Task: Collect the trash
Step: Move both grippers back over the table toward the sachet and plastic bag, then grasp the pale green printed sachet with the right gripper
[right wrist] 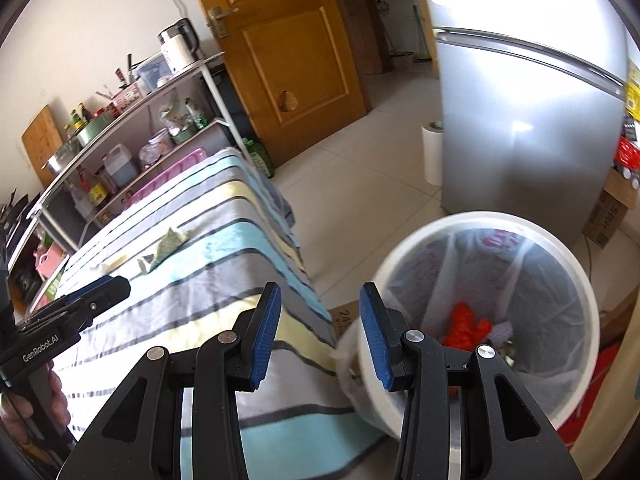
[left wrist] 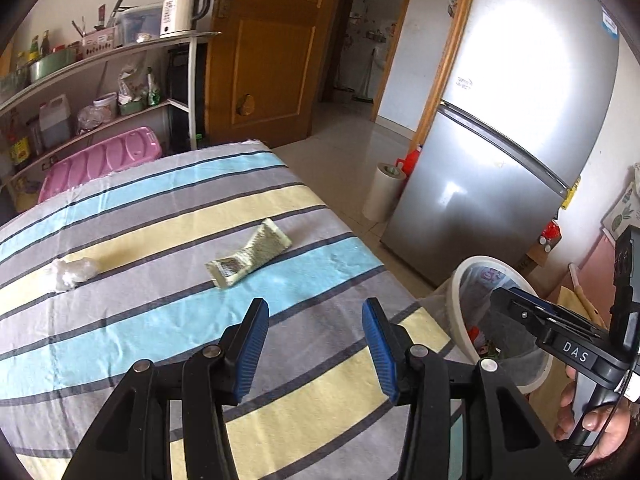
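A crumpled pale green wrapper [left wrist: 249, 254] lies on the striped tablecloth [left wrist: 160, 320], just ahead of my open, empty left gripper [left wrist: 316, 308]. A wad of white tissue [left wrist: 72, 272] lies further left. The wrapper also shows in the right wrist view [right wrist: 166, 248]. My right gripper [right wrist: 320, 296] is open and empty, held over the table's right edge beside the white bin [right wrist: 480, 228]. The bin has a clear liner and holds red and pale trash [right wrist: 466, 326]. The bin shows in the left wrist view [left wrist: 464, 312] too, behind the right gripper's body.
A silver fridge [left wrist: 500, 140] stands right of the table. A paper towel roll [left wrist: 382, 192] stands on the tiled floor. A shelf rack [left wrist: 100, 92] with a kettle, bottles and jars stands behind the table, beside a wooden door [left wrist: 260, 48]. Cardboard boxes [right wrist: 612, 208] sit by the bin.
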{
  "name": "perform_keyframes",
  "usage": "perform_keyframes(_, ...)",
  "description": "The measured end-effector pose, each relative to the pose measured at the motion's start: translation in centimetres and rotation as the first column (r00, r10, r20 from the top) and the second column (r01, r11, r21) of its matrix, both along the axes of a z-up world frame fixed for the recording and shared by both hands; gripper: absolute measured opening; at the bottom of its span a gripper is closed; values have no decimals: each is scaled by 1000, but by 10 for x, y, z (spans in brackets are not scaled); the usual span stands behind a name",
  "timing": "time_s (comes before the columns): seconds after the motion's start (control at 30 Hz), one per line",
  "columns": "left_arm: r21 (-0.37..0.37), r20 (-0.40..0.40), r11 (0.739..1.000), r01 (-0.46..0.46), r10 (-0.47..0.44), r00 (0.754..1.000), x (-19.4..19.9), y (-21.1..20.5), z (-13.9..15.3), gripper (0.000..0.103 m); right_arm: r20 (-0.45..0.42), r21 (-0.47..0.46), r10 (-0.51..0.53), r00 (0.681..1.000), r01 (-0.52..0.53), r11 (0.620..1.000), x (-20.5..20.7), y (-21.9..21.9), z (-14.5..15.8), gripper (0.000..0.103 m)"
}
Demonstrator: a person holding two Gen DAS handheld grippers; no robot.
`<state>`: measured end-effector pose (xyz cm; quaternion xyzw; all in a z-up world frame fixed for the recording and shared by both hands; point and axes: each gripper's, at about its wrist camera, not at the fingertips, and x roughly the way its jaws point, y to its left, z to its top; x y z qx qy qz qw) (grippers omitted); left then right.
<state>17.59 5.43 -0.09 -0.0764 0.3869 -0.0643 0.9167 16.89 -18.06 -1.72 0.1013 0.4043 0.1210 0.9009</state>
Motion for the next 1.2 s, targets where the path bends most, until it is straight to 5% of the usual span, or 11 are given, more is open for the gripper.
perform_keyframes(0.73, 6, -4, 968, -252, 252, 968, -9, 165, -1, 52, -65, -31, 252, 966, -254, 967, 59, 164, -2, 42)
perform_keyframes(1.2, 3, -47, 954, -300, 300, 953, 9, 216, -18, 55, -182, 25, 250, 951, -250, 968, 102, 211, -33, 42)
